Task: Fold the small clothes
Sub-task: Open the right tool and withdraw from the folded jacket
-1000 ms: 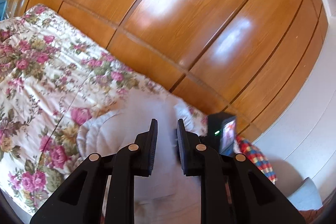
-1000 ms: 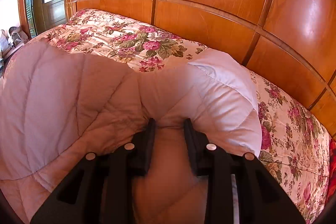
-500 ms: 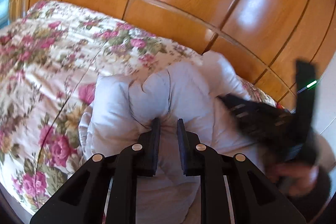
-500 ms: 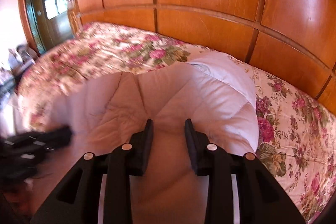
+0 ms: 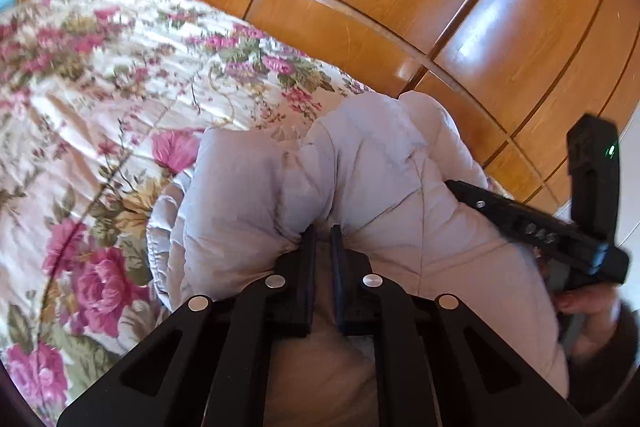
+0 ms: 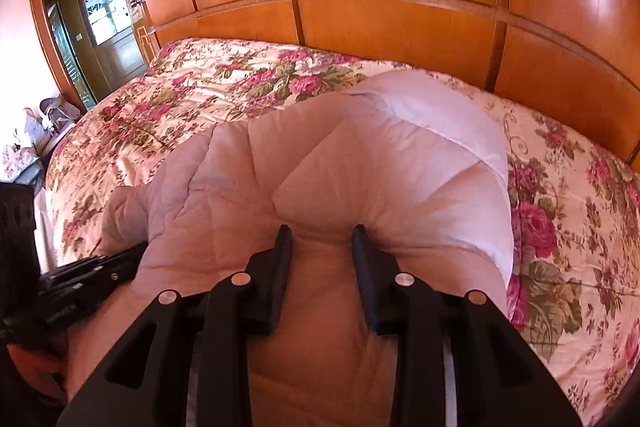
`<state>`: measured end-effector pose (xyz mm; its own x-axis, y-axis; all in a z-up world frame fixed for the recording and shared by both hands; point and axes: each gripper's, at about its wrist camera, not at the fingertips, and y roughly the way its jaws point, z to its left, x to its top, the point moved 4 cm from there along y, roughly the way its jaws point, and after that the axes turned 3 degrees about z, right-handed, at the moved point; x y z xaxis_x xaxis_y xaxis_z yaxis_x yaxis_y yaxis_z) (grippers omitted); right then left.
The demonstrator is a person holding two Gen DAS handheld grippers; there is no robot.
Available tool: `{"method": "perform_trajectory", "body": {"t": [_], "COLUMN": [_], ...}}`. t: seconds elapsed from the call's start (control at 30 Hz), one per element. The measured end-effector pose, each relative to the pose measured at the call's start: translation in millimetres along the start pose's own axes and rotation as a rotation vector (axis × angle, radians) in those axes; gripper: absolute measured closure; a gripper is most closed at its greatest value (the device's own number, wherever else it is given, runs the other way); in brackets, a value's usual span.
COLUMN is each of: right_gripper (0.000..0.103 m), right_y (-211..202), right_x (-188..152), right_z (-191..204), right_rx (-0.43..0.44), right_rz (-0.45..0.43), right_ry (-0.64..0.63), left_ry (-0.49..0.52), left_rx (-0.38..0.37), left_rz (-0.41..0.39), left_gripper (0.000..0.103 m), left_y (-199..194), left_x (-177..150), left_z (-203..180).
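**Quilted jacket bunched between two grippers on the bed**

The pale quilted jacket (image 6: 360,179) lies bunched on the floral bedspread (image 6: 192,95), close to the wooden headboard (image 6: 400,27). The left gripper (image 5: 323,235) has its jaws nearly together, pinching a fold of the jacket (image 5: 360,167). The right gripper (image 6: 322,231) has its jaws parted, tips pressed into the padding without clamping it.
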<state>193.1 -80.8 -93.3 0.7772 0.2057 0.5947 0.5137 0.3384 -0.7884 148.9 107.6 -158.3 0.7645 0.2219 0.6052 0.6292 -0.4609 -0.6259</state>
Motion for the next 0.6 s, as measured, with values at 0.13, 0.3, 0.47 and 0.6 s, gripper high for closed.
{"method": "perform_trajectory", "body": {"t": [0.13, 0.3, 0.47, 0.6], "right_gripper": [0.072, 0.041, 0.011, 0.005], "right_y": [-9.1, -35.9, -73.5, -84.3], "right_x": [-7.4, -13.0, -31.7, -48.3], "right_z": [-4.8, -2.7, 28.3, 22.5], "right_rx": [0.033, 0.096, -0.010, -0.056], "right_rz": [-0.075, -0.129, -0.174, -0.146], "right_ry": [0.011, 0.021, -0.118, -0.097], "left_ry": [0.051, 0.092, 0.089, 0.077], "left_rx": [0.025, 0.083, 0.103, 0.085], "left_rz": [-0.015, -0.017, -0.022, -0.024], "left_gripper": [0.095, 0.094, 0.094, 0.094], "left_y": [-4.9, -19.9, -38.7, -49.8], "left_x": [-3.5, -8.5, -13.6, -18.1], "left_z": [-7.7, -20.8, -25.6, -21.3]}}
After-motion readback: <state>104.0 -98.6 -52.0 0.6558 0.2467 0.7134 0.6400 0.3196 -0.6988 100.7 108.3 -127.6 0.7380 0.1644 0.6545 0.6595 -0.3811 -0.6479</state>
